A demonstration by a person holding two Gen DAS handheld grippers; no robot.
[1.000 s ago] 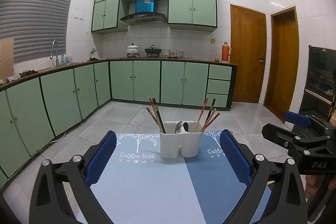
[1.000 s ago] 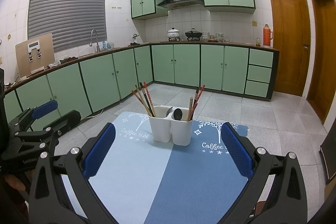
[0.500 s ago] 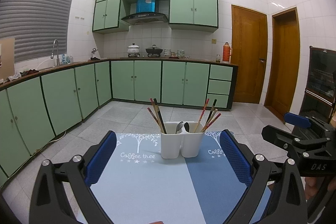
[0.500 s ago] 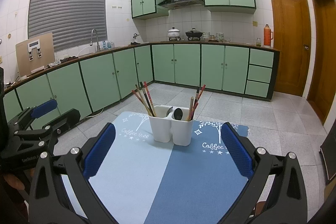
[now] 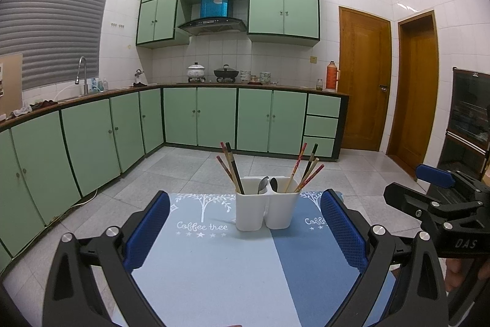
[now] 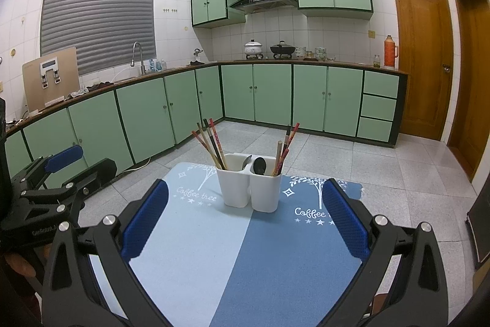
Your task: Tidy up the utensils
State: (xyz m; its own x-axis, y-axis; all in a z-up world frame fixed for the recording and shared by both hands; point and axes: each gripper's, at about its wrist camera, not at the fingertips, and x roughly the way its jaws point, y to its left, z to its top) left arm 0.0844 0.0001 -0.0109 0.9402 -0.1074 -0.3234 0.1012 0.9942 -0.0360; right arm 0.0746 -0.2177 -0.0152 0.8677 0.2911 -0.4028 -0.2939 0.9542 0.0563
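A white two-compartment utensil holder (image 5: 265, 209) (image 6: 248, 188) stands upright near the far end of a blue mat (image 5: 220, 271) (image 6: 214, 253). Chopsticks (image 5: 230, 167) (image 6: 211, 143) lean out of its left cup and more chopsticks (image 5: 306, 170) (image 6: 283, 150) out of its right cup. A metal spoon (image 5: 262, 184) (image 6: 247, 161) and a dark spoon (image 5: 273, 184) (image 6: 259, 166) sit near the divider. My left gripper (image 5: 245, 230) and right gripper (image 6: 245, 222) are both open and empty, held short of the holder.
The mat covers a small table whose far edge lies just behind the holder. Beyond it is tiled floor, then green cabinets (image 5: 214, 118) along the back and left walls. Wooden doors (image 5: 364, 78) stand at the right. Each gripper shows at the other view's side.
Both views have shifted only very slightly. The holder and utensils stand as before, and both grippers stay open.
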